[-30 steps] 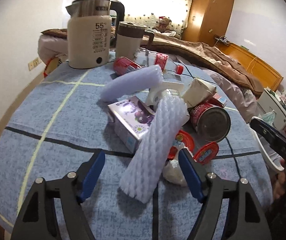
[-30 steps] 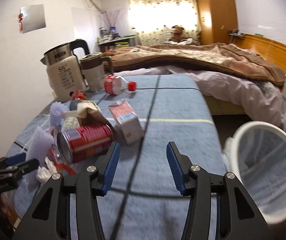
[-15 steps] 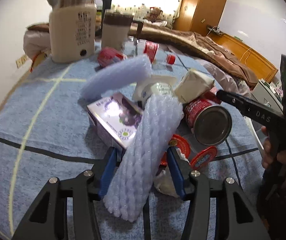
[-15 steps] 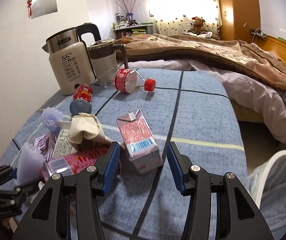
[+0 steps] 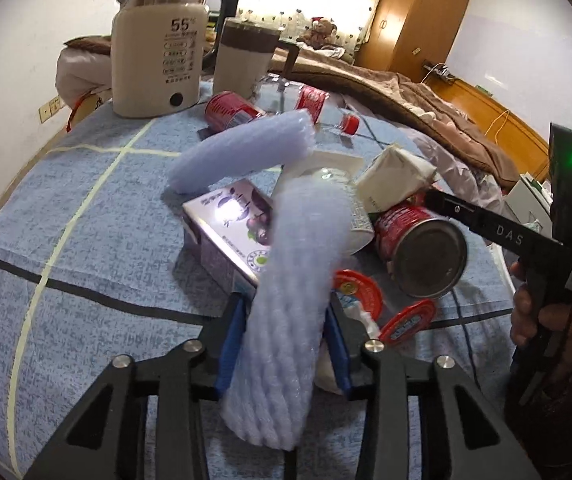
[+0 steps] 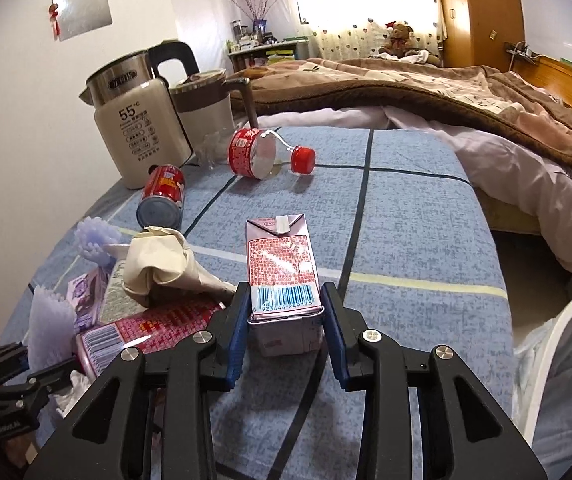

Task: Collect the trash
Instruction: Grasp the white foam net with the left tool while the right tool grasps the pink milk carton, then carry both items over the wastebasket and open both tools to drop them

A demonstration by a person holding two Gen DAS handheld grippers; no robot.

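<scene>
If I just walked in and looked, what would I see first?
Probably the heap of trash on the blue cloth, with the left gripper squeezing a purple foam sleeve at its near edge. Beside the heap, the right gripper brackets a pink drink carton. The big cream kettle stands behind.

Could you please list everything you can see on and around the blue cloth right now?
Foam net sleeves: two, pale lilac; one between the left jaws, one behind.
Drink cartons: two; purple by the sleeve, pink between the right jaws.
Cans: two, red; large on its side, small near the kettle.
Bottle: one, clear, red cap, lying down.
Paper bag: one, beige, crumpled.
Lids: two, red, flat.
Kettle: one, cream.
Mug: one, cream-brown.
Bin: one, white, right.
Left gripper, right gripper.
</scene>
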